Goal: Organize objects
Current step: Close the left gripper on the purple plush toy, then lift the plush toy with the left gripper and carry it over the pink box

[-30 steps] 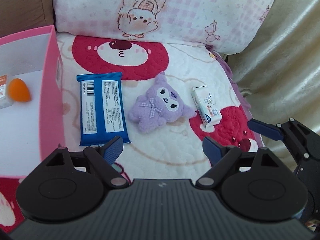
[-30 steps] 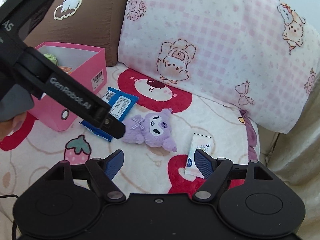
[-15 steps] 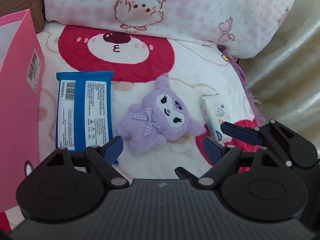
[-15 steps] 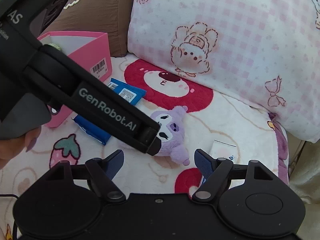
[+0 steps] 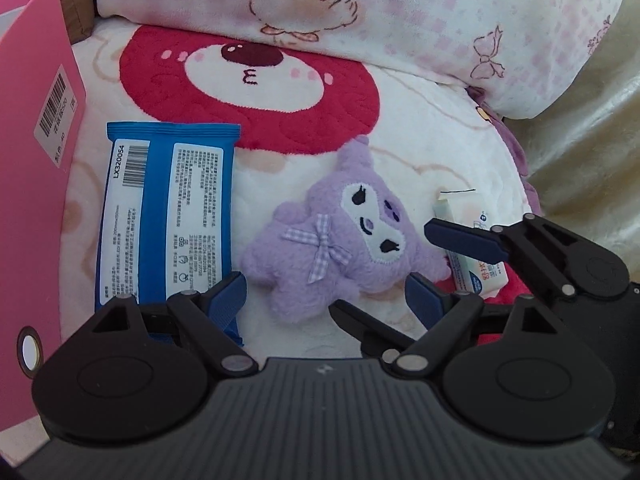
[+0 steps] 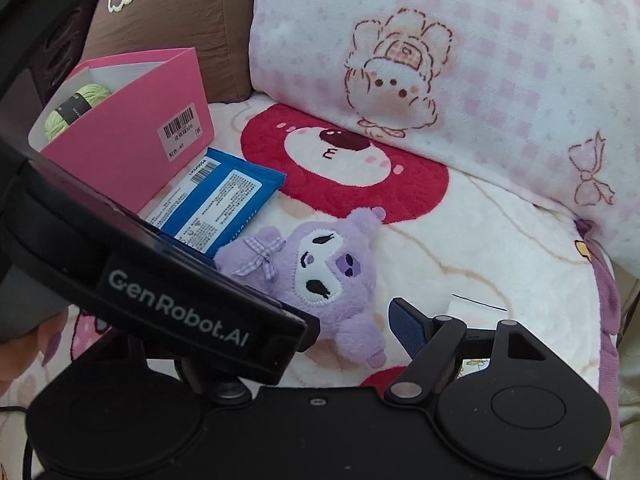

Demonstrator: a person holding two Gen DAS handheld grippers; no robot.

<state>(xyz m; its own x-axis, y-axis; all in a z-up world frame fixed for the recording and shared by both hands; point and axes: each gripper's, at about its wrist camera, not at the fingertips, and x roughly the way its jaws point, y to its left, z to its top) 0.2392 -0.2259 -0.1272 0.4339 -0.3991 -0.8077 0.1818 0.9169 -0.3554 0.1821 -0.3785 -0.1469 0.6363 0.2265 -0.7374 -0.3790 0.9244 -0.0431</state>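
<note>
We list a purple plush toy (image 5: 340, 236) lying face up on a cream blanket (image 5: 420, 128) printed with a red bear face (image 5: 248, 76), about in the middle of the items and directly ahead of our left gripper (image 5: 324, 296), whose blue-padded jaws stand wide apart with nothing between them, the pads falling either side of the toy's lower body without touching it. To the toy's left in the left wrist view we note a blue wipes packet (image 5: 168, 216), flat, label side up, its long edge just beside a pink box (image 5: 32, 184) that bears a barcode sticker. In the right wrist view that box (image 6: 132, 136) stands open at the top, and we see a skein of light green yarn (image 6: 76, 108) inside. To the toy's right lies a small white tissue pack (image 5: 476, 268), partly covered by the near finger of our right gripper (image 5: 416, 276), which reaches in from the right; its jaws are wide too and hold nothing, one finger lying over the tissue pack and the other low beside the toy. Behind everything rests a pink checked pillow (image 6: 460, 60), with a brown cushion (image 6: 176, 4) to its left. The body of the left gripper crosses the right wrist view, hiding that gripper's own left finger.
</note>
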